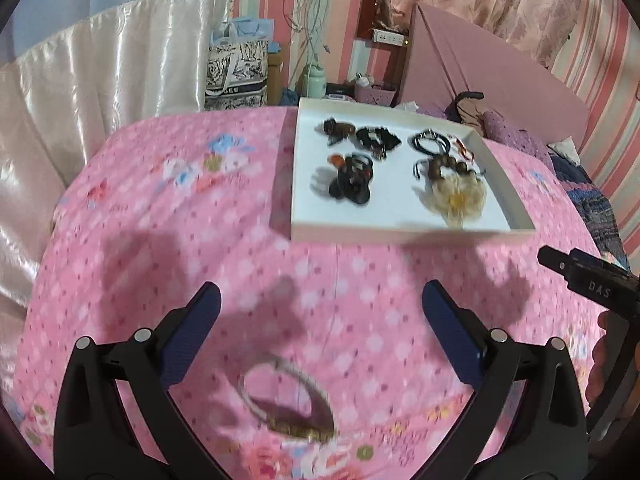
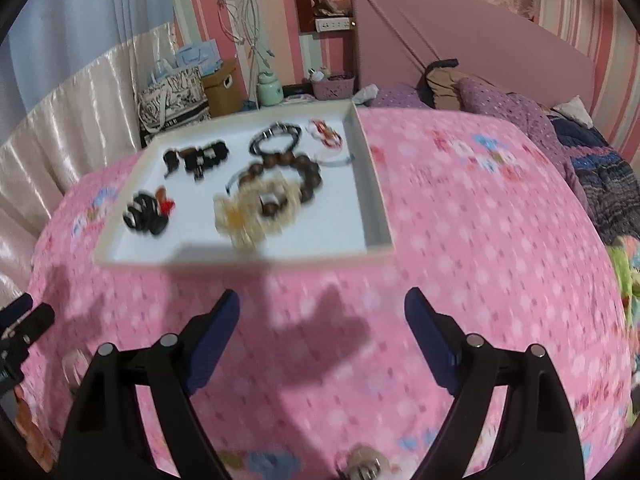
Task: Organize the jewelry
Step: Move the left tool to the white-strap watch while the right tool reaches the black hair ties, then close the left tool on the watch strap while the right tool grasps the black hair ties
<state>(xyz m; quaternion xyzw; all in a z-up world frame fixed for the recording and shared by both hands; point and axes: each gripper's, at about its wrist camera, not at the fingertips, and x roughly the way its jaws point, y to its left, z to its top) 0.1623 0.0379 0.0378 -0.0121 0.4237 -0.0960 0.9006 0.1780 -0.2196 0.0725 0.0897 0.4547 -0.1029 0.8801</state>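
Pink bedspread (image 1: 160,240), both tools tilted down over it, left tool (image 1: 320,312) wide open, right tool (image 2: 322,320) likewise, both seemingly empty.

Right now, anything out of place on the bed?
Yes. A pale bangle lies loose on the pink bedspread, outside the white tray that holds the other jewelry. It sits below the open left gripper, not between its fingers. Frames are blurred; no damage visible.

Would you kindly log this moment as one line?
left gripper open, empty | right gripper open, empty | bangle on bedspread | tray ahead
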